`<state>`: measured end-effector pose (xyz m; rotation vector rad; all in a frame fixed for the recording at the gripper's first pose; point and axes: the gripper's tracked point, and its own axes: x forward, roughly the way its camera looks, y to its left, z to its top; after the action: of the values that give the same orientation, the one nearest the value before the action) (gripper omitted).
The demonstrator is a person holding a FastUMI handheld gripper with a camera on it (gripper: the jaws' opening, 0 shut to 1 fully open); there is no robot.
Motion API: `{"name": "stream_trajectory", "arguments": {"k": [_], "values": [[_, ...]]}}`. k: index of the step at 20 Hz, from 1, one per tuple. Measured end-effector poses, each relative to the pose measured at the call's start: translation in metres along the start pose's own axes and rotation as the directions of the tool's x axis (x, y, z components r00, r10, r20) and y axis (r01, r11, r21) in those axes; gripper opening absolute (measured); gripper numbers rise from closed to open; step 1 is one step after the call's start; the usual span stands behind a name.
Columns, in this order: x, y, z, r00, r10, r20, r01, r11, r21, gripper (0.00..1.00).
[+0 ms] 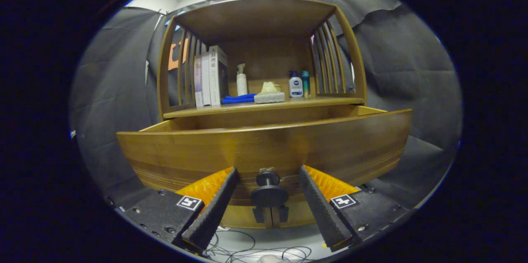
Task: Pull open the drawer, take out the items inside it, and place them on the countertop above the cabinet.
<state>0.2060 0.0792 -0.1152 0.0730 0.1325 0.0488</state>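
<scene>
I have the hand-held gripper point(268, 180) spread wide, its two black ribbed fingers point(214, 209) apart on either side of the round black drawer knob point(269, 191) and touching neither it nor the wood. The knob sits between the fingertips, on the curved brown wooden drawer front point(264, 149). That drawer is pulled out toward me from the brown wooden cabinet point(260, 19); from this low angle I see only the top of its inside walls, so I cannot tell what lies in it. Above it runs the table point(330, 101), the cabinet's wooden top under the slatted hutch. On it, beyond the fingers, stand upright books point(210, 75) at one side, then a white pump bottle point(241, 81), a folded blue cloth point(239, 98), a pale green and grey sponge block point(269, 93), and a white-and-blue bottle point(295, 85) beside a teal one point(305, 83). Loose black cables point(247, 248) lie on the floor below the fingers.
</scene>
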Motion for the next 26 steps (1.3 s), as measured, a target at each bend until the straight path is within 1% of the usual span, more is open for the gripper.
{"name": "stream_trajectory", "arguments": {"k": [6, 10, 18, 22, 26], "values": [[0.038, 0.008, 0.01, 0.999, -0.035, -0.002, 0.035, 0.999, -0.023, 0.99], [0.057, 0.009, 0.012, 0.999, -0.032, 0.022, 0.032, 0.999, -0.025, 0.99], [0.093, 0.009, 0.011, 0.999, -0.037, 0.038, 0.04, 0.996, -0.075, 1.0], [0.111, 0.009, 0.006, 0.999, -0.039, 0.003, 0.04, 0.997, -0.072, 0.99], [0.129, 0.008, 0.007, 0.998, -0.053, -0.028, 0.05, 0.992, -0.114, 1.0]]}}
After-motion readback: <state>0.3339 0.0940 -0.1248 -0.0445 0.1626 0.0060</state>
